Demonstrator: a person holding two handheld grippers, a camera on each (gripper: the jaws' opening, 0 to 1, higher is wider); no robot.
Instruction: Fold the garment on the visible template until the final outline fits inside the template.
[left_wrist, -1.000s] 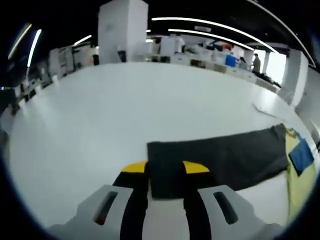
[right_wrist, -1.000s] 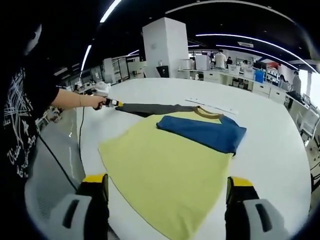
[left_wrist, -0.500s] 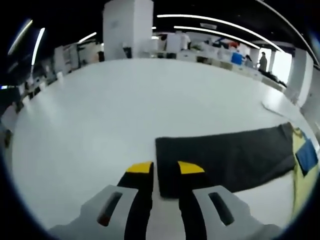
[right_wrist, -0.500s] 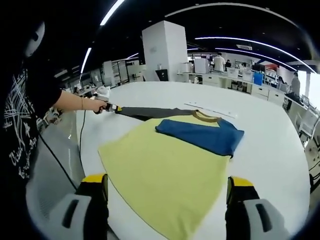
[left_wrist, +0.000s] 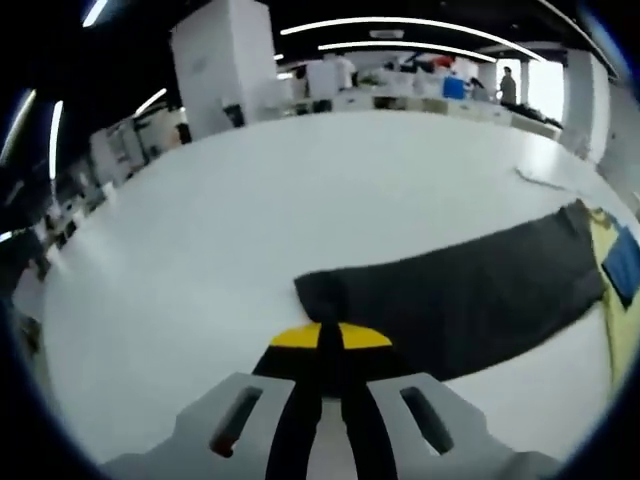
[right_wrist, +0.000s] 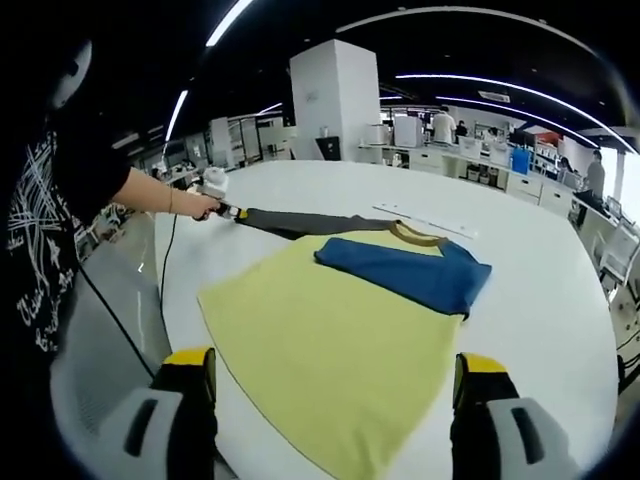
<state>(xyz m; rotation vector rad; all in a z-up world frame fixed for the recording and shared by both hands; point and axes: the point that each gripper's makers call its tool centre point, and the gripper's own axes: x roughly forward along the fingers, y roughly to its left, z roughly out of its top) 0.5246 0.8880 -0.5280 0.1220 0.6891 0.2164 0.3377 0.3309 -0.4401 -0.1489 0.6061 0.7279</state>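
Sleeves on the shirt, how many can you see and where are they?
2. The dark grey sleeve stretches out flat toward the left claw, which is shut on its cuff. The blue sleeve lies folded across the yellow body.

Shirt cut off at the left gripper view's edge; sleeve end hidden behind left claw; background blurred.
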